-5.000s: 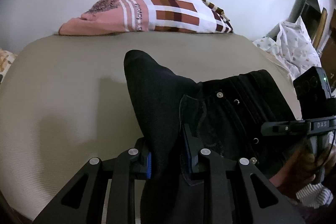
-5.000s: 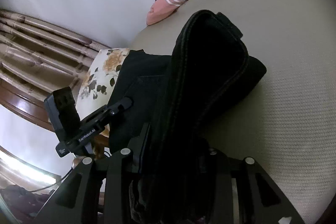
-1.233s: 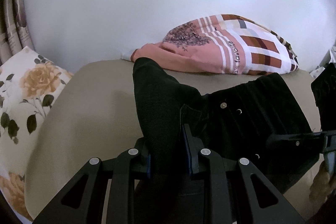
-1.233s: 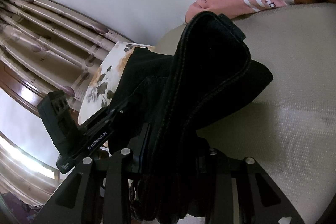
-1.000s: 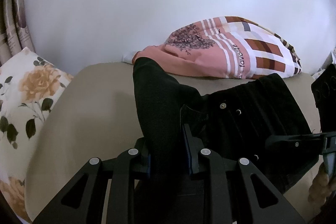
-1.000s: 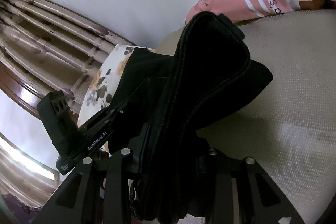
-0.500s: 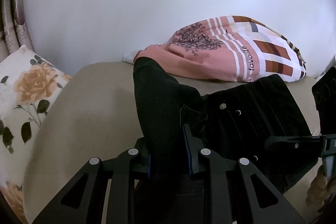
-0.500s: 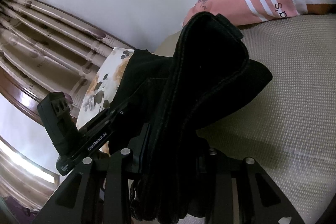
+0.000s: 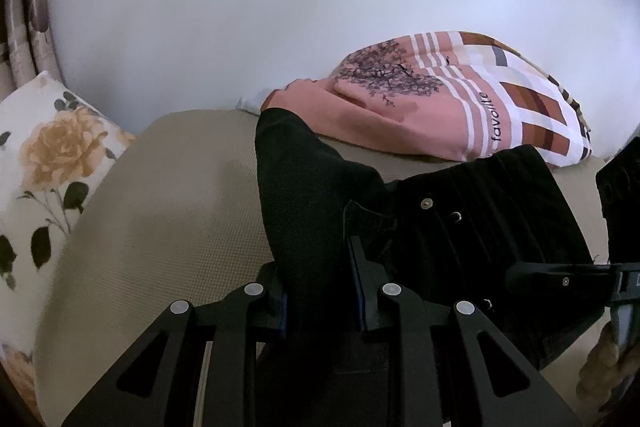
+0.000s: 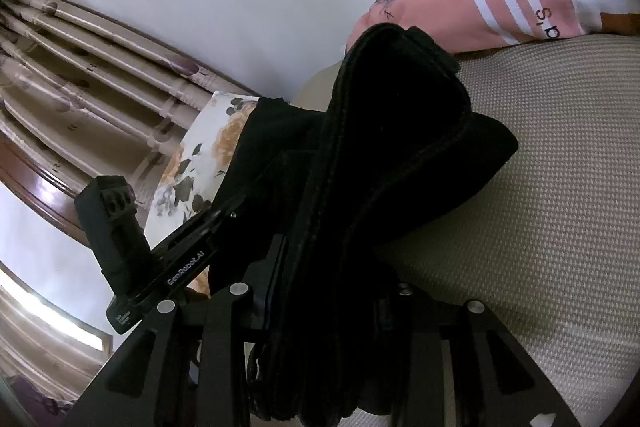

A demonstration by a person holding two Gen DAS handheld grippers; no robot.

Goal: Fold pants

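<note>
Your left gripper [image 9: 322, 287] has its jaws clamped on a thick fold of the black pants [image 9: 460, 227], which rise between them and drape off to the right over the beige bed [image 9: 160, 219]. Metal studs and a pocket seam show on the cloth just right of the jaws. Your right gripper [image 10: 328, 291] likewise has its jaws closed on a bunched, layered edge of the pants [image 10: 392, 155] (the stitched seams stand out along the fold), held up just above the bed's woven cover [image 10: 540, 227]. Behind the pants, a pink striped and checked pillow [image 9: 440, 107] with a tree print lies against the white wall [image 9: 280, 7]. A cushion with yellow roses [image 9: 48, 163] sits at the bed's left edge, and patterned curtains [image 10: 80, 67] hang beyond it in the right wrist view.
</note>
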